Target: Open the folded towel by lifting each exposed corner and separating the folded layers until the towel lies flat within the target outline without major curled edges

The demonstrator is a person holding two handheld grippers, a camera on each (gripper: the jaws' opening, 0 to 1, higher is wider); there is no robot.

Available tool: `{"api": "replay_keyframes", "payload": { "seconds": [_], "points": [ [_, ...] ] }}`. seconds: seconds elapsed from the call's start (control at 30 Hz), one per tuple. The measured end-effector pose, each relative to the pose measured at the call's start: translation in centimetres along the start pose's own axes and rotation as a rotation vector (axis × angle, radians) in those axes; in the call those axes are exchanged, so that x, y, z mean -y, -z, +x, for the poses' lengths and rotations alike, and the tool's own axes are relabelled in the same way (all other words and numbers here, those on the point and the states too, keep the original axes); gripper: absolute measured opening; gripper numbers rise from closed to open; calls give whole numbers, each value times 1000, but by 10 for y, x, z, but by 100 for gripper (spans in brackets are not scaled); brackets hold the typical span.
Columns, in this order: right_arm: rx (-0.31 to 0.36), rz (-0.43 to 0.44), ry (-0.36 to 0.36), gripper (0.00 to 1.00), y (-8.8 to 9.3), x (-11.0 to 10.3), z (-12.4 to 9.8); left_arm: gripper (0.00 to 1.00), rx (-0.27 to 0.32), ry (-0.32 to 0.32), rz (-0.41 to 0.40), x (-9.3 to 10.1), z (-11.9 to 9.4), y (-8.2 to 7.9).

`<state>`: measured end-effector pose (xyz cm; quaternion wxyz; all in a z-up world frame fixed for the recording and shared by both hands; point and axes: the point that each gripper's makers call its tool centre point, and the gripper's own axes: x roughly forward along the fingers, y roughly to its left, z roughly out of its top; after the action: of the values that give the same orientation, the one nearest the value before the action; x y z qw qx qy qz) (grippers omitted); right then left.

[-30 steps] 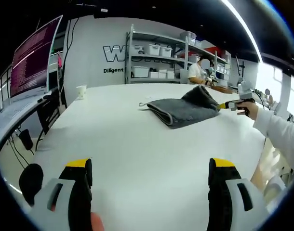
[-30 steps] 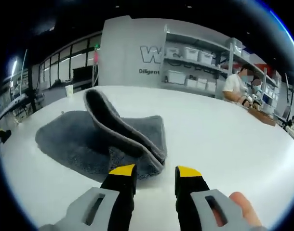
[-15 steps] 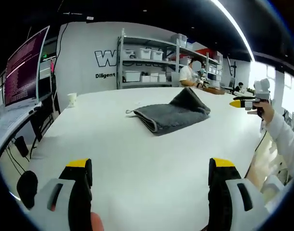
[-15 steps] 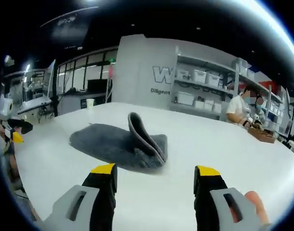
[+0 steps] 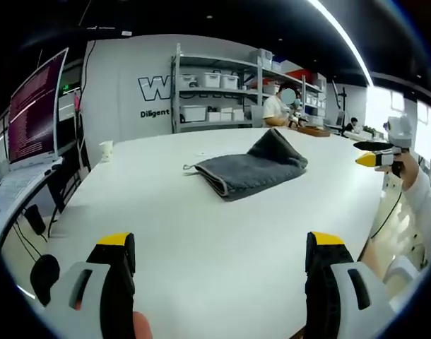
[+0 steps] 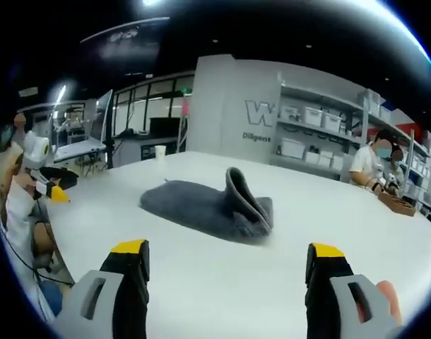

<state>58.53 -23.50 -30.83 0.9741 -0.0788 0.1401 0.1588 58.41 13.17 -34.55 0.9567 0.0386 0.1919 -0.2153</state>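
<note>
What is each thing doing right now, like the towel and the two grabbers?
Grey towel: partly folded on the white table, one flap standing up, nothing holding it.
Left gripper: open, empty, away from the towel.
Right gripper: open, empty, away from the towel.
Paper cup: upright near the table's far edge.
Monitor: on, showing text.

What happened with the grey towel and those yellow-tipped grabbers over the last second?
The right gripper opened and backed away from the towel; a second ago it was nearly shut at the towel's edge. In the left gripper view it now sits off past the table edge. The left gripper stayed open, well short of the towel. The towel stayed folded, one flap standing up.
</note>
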Motion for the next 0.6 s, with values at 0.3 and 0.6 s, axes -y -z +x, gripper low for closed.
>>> {"api": "replay_keyframes", "payload": {
  "seconds": [0.3, 0.6],
  "points": [
    [-54, -11, -15, 99, 10, -6, -2, 100, 3, 7, -7, -3, 0, 2],
    [-75, -21, -34, 99, 3, -7, 8, 100, -2, 6, -17, -5, 0, 7]
  ]
}}
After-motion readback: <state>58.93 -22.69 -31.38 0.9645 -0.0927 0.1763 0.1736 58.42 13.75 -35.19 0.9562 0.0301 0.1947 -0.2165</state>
